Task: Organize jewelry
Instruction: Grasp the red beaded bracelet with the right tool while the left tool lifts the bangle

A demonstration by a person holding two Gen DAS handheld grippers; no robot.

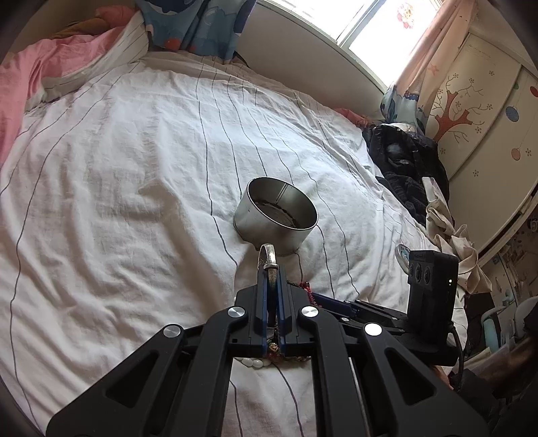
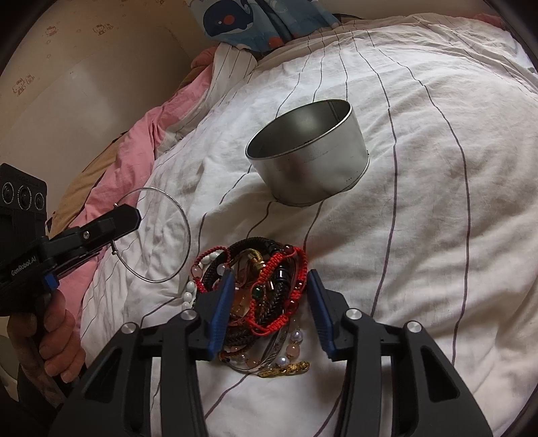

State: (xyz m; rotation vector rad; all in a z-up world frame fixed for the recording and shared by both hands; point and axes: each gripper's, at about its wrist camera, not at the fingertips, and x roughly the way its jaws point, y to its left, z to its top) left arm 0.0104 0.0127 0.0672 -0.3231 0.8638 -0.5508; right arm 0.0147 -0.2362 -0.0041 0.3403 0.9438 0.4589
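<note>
A round metal tin (image 2: 312, 158) stands open on the striped white bedsheet; it also shows in the left wrist view (image 1: 275, 215). My left gripper (image 1: 270, 269) is shut on a thin silver bangle (image 1: 267, 255), seen edge-on, held just short of the tin. In the right wrist view the same bangle (image 2: 183, 215) is a large wire hoop held by the left gripper (image 2: 129, 218) above the sheet. My right gripper (image 2: 269, 285) is open, its fingers either side of a tangled pile of bracelets (image 2: 262, 292): red braided cords, black braided bands, pearls and a gold chain.
A pink quilt (image 2: 134, 151) lies bunched at the bed's left side. Dark clothes (image 1: 403, 164) are heaped at the right edge of the bed near a painted wardrobe (image 1: 477, 107). A whale-print cloth (image 2: 255, 20) lies at the bed's head.
</note>
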